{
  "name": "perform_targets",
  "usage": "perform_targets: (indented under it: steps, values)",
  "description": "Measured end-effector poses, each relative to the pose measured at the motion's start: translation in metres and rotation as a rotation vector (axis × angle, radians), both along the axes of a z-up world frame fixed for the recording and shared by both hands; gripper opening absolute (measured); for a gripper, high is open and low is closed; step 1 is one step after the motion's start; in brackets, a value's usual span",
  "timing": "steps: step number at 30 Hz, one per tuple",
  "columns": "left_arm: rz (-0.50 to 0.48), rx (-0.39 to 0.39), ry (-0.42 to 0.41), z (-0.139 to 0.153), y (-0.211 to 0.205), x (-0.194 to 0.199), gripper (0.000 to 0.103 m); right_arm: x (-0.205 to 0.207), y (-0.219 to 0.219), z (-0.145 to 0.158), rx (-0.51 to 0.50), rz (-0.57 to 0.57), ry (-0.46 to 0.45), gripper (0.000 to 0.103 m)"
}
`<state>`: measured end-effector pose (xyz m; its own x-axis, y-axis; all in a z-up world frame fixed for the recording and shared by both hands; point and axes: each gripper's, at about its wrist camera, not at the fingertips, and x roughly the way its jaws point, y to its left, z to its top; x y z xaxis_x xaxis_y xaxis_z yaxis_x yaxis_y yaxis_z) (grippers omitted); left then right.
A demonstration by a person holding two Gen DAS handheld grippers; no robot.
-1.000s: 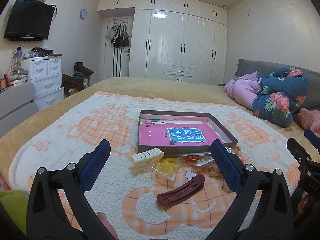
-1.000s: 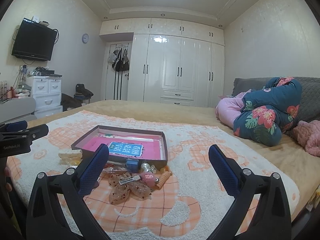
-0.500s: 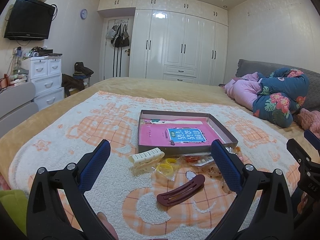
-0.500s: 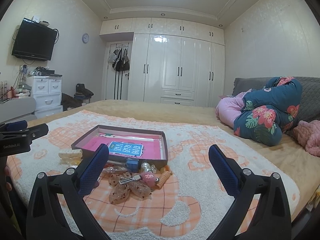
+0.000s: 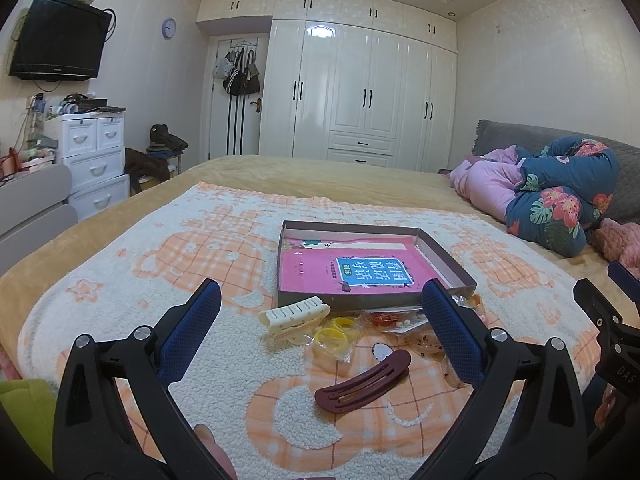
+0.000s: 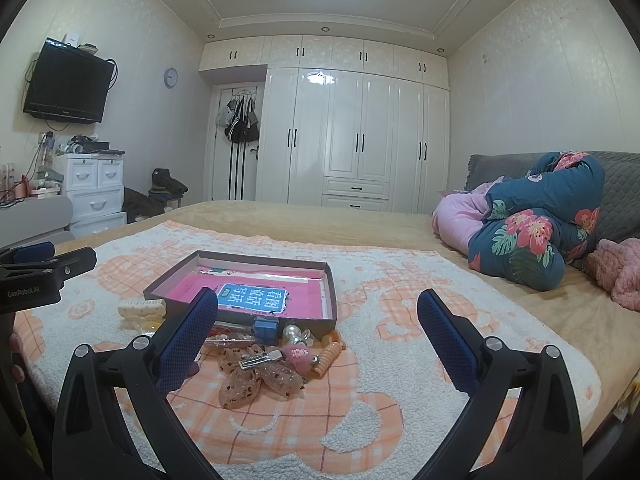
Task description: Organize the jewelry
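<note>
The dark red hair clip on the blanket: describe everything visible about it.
The dark red hair clip is a long, slightly curved barrette, apparently smooth plastic, with two narrow slots along its length. It lies flat on the orange-and-white fleecy blanket, angled with its right end farther from the camera. It sits apart from the other accessories, nearer than the yellow bands, between the open fingers of the left gripper; nothing grips it.

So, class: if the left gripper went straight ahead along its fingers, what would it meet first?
Probably the yellow hair ties in their clear packet, beside the cream claw clip. The left gripper is open and holds nothing; the box lies just beyond. Depth is hard to judge.
</note>
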<state>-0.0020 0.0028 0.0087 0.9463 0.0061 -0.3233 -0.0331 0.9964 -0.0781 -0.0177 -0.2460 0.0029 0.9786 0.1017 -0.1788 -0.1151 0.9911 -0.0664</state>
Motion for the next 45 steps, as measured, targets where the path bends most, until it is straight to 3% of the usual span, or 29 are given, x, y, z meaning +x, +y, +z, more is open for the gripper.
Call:
perform_targets:
  steps: [21,39,45]
  values:
    - [-0.001,0.003,0.006,-0.004,0.002,0.001,0.092,0.005,0.005,-0.001,-0.003,0.024,0.014,0.097]
    - [0.062,-0.049,0.041,-0.012,0.028,0.012,0.092,0.025,0.038,-0.007,-0.044,0.189,0.094,0.097]
    - [0.075,-0.059,0.092,-0.019,0.041,0.025,0.092,0.047,0.047,-0.007,-0.039,0.222,0.13,0.097]
